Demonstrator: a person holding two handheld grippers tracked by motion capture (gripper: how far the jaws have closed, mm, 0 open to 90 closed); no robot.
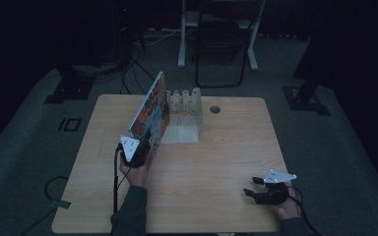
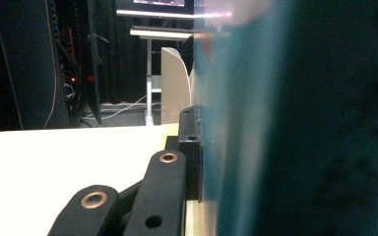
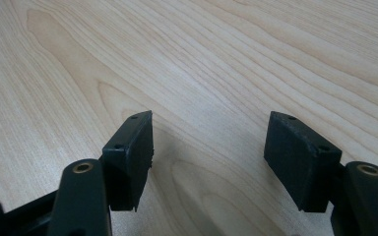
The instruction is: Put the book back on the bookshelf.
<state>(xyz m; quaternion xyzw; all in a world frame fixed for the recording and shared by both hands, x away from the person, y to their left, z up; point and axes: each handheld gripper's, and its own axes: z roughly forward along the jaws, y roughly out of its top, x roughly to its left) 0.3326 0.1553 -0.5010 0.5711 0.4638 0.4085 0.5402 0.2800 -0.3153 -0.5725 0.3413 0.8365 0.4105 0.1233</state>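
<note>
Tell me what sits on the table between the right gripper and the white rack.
Nothing: in the high view, the stretch from the right gripper to the white rack is bare wooden table.

Probably a dim lab: wooden table [image 1: 216,162], floor cables [image 1: 133,64], folding chair [image 1: 221,39].

The colourful book [image 1: 150,110] cover's print is too blurred to read.

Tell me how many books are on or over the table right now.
1. The book stands tilted on edge at the table's left-centre, gripped by the left gripper, beside the white rack. Others may be hidden behind it.
</note>
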